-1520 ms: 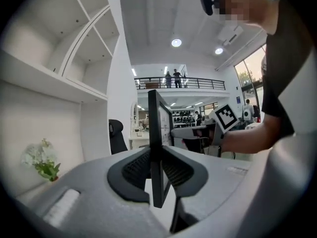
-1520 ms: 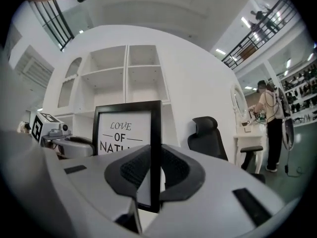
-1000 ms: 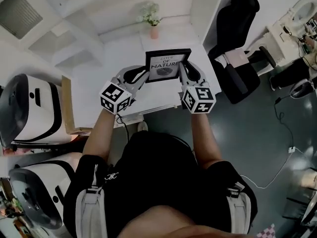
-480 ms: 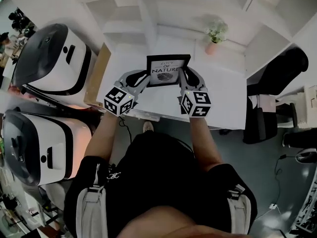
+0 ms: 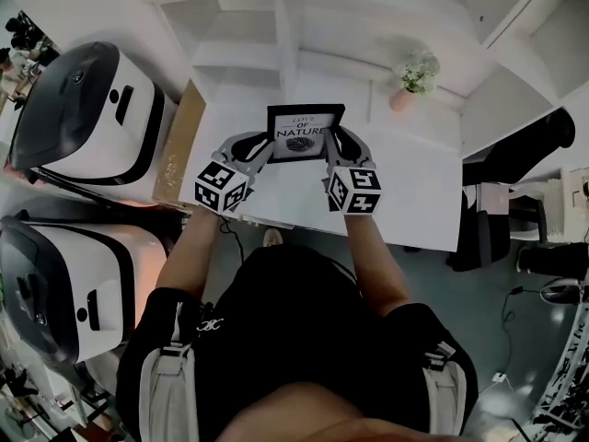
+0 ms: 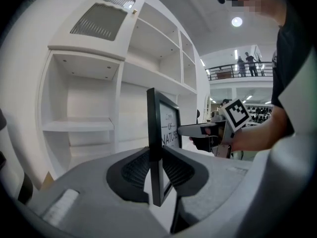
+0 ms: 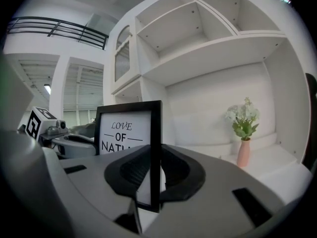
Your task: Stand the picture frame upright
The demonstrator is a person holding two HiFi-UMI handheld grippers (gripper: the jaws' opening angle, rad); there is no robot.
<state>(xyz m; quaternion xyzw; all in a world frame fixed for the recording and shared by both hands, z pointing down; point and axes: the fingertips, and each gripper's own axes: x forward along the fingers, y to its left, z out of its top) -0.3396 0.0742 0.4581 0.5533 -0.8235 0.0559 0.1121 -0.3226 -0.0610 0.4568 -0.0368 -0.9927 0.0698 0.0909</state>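
Carried leftward along the desk (image 5: 419,196) over the past second, the frame (image 5: 305,133) now sits well clear of the vase (image 5: 401,98) of pale flowers that stood just behind it before. It remains clamped from both sides.

The left tongs (image 5: 269,143) grip the frame's left edge and the right tongs (image 5: 337,142) grip its right edge, each marker cube (image 5: 221,185) turned up toward the head camera. In the left gripper view, the frame (image 6: 157,143) is seen edge-on and vertical, and the ribbed pads of the left tongs (image 6: 157,165) press on either face of its black border. In the right gripper view, the right tongs (image 7: 155,171) pinch the opposite border the same way. There the frame (image 7: 126,128) shows its white print and the words "LOVE OF", with the last line half hidden behind the tongs.

The frame is held over the left part of the desk, its face toward the person. Whether its lower edge touches the desk cannot be told.

White shelves (image 5: 276,26) rise behind the desk, and the vase (image 7: 242,152) stands at their foot to the right. Two large white machines (image 5: 87,109) with dark panels stand on the floor at the left. A black chair (image 5: 520,155) is at the far right.
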